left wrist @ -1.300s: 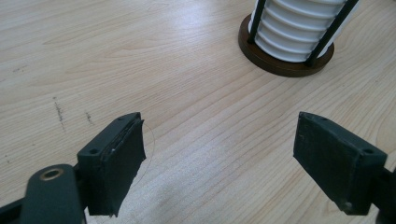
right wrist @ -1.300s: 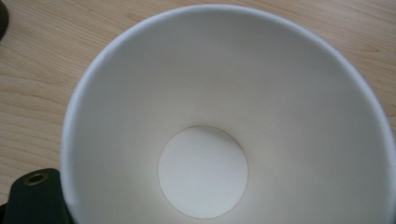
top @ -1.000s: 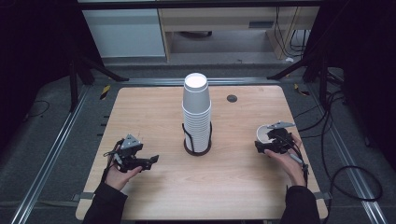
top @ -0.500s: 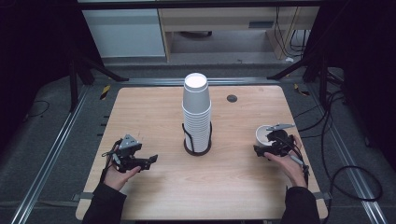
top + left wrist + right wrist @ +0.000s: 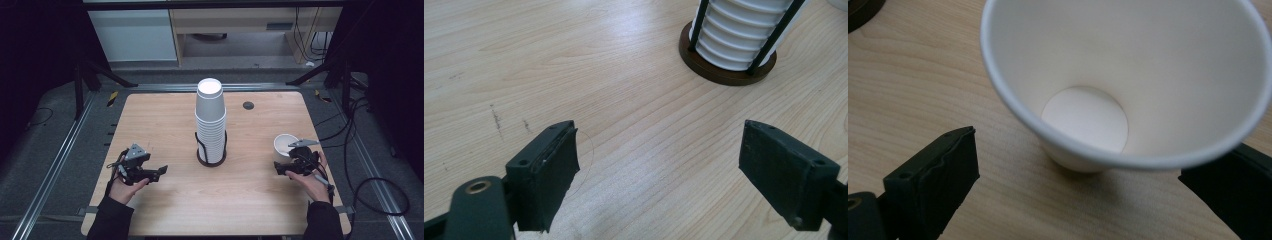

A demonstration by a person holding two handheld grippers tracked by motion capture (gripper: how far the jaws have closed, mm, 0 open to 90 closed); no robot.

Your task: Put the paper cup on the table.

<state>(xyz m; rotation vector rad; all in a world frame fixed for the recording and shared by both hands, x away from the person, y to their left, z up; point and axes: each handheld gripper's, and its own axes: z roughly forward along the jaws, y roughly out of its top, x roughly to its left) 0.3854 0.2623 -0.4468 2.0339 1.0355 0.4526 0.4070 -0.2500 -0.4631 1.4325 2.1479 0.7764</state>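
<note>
A single white paper cup stands upright on the pale wooden bench, between the wide-spread jaws of the right claw. Uneven closure could crush or tip it. The left claw is held wide, empty.

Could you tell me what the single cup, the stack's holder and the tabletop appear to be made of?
Single cup: likely paper, matte white, with a rolled rim and flat inset bottom. Holder: dark brown round base, perhaps wood or plastic, with thin black rods, probably metal. Tabletop: light wood or wood-look laminate, with visible grain.
</note>
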